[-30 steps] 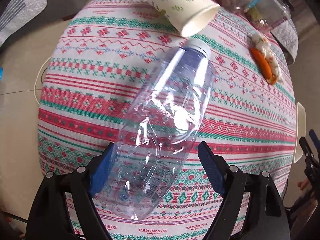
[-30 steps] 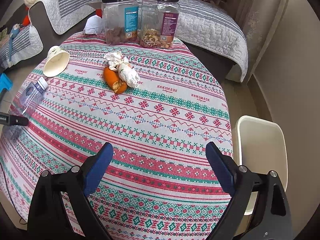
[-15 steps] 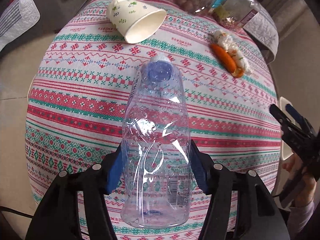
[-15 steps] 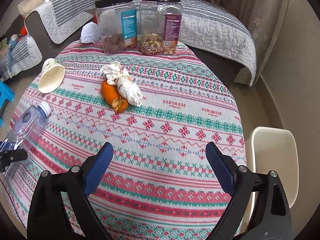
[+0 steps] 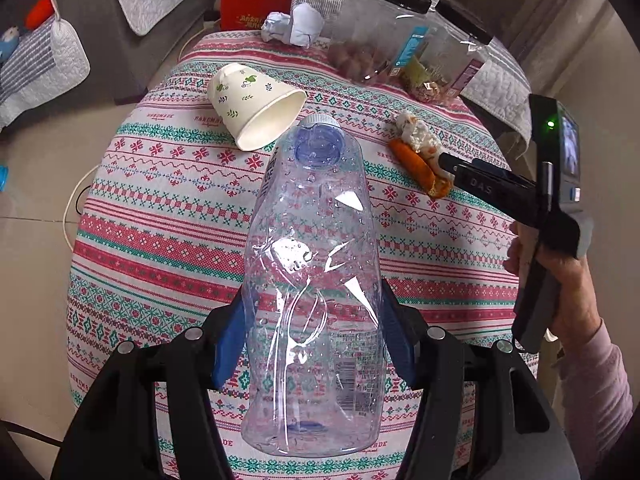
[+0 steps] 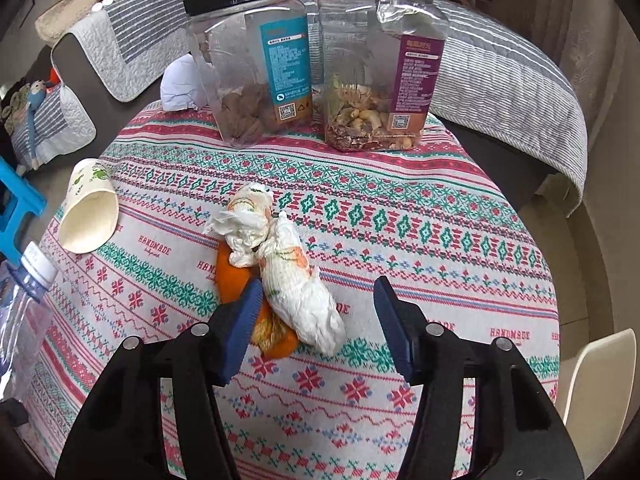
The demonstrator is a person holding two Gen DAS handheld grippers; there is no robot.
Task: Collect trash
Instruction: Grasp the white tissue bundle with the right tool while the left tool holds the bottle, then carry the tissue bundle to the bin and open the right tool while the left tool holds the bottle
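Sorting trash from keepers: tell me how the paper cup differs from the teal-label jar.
The paper cup lies on its side, open and empty; the teal-label jar stands upright, capped with a black lid and partly filled with brown snacks. The cup is opaque white with green prints; the jar is clear plastic and looks taller. Both rest on the patterned tablecloth.

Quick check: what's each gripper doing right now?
Left gripper: shut on the plastic bottle.
Right gripper: open, holding nothing, around the crumpled tissue.
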